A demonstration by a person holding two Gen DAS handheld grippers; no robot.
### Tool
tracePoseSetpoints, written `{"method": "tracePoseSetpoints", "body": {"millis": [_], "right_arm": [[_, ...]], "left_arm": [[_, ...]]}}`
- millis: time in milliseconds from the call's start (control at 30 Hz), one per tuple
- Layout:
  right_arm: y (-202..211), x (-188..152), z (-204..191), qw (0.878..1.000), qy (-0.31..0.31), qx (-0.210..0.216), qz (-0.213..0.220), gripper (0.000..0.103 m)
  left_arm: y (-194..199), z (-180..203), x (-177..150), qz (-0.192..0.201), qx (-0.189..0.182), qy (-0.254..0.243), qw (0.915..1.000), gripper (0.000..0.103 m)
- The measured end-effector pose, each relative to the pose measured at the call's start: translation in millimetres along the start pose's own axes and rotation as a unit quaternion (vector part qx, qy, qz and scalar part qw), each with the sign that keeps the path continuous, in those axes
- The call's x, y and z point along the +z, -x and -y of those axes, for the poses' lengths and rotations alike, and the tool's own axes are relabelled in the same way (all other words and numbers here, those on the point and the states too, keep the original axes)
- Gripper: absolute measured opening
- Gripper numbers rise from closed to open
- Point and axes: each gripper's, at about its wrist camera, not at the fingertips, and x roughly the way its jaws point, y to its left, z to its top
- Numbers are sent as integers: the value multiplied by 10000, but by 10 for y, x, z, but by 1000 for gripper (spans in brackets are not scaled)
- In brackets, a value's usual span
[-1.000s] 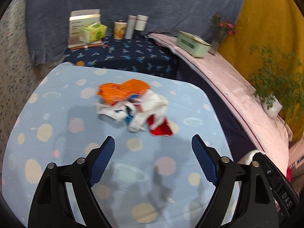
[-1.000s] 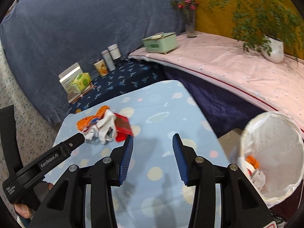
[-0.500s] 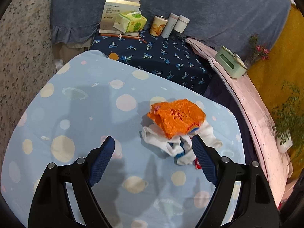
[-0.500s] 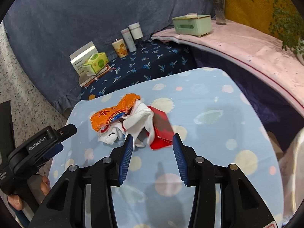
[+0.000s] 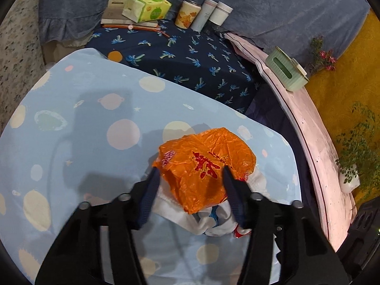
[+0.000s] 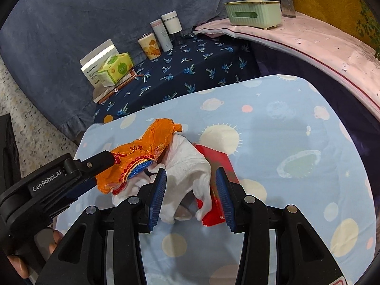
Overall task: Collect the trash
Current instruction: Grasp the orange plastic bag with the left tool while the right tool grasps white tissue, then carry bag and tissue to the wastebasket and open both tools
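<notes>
My left tongs [image 5: 190, 178] stand around the orange bag [image 5: 204, 166], pads either side of it and apparently touching the crinkled plastic, though I cannot tell whether they have bitten yet. My right tongs [image 6: 190, 190] are spread apart around the white bag [image 6: 190, 175], one pad beside its left fold and the other over the red packet [image 6: 218, 166] that lies under and just right of it; nothing is held there. All the trash I can see sits in one heap toward the desk's [image 6: 296, 142] left side, nearer the far edge than the near one, the orange bag on top of the white. So by my reckoning the collecting has barely started for this heap: every piece is still on the desk and none is lifted. What is left is to close on each bag, raise them, and carry them off; no bin shows from here. Beyond the desk's far edge, a tissue pack [image 6: 115, 68] and cups [image 6: 161, 35] sit on a dark cloth.
</notes>
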Motion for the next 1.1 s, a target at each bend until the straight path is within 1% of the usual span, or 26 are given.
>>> {"method": "tracePoseSetpoints", "body": {"millis": [33,67,100,133,167,200,400,567,833,933,1100], "right_arm": [[-12,-3,-1,10000,11,18,0,38],[-19,-7,-4,10000,37,34,-3,29],[-23,-11,-7,10000,63,36,-8,19],[-21,-16,-10,10000,80,49,-12,15],[-16,-18,-14,9999,85,75,-9,8],[3,-21,-15,9999,86,93,8,6],[251,5,-37,9994,72,226,245,4],[609,53,-23,9981,41,305,539,4],[1274,83,145,9939,-38,302,1064,4],[1538,70,265,9916,-99,257,1266,4],[1944,22,526,9877,-234,130,1538,4]], "left_arm": [[-13,20,-6,-2,-18,-60,10000,35],[-19,26,-11,6,-39,-87,10000,26],[-27,30,-14,-5,-67,-109,9999,21],[-31,32,-19,-25,-99,-107,9999,19],[-22,36,-26,-11,-111,-115,9999,17],[0,44,-35,27,-104,-146,9998,16],[202,142,-64,227,-180,-257,9992,12],[506,324,-78,447,-316,-378,9978,11],[1028,807,-199,801,-558,-755,9924,11],[1206,1029,-304,911,-645,-966,9890,10],[1432,1437,-523,975,-838,-1308,9830,11]]}}
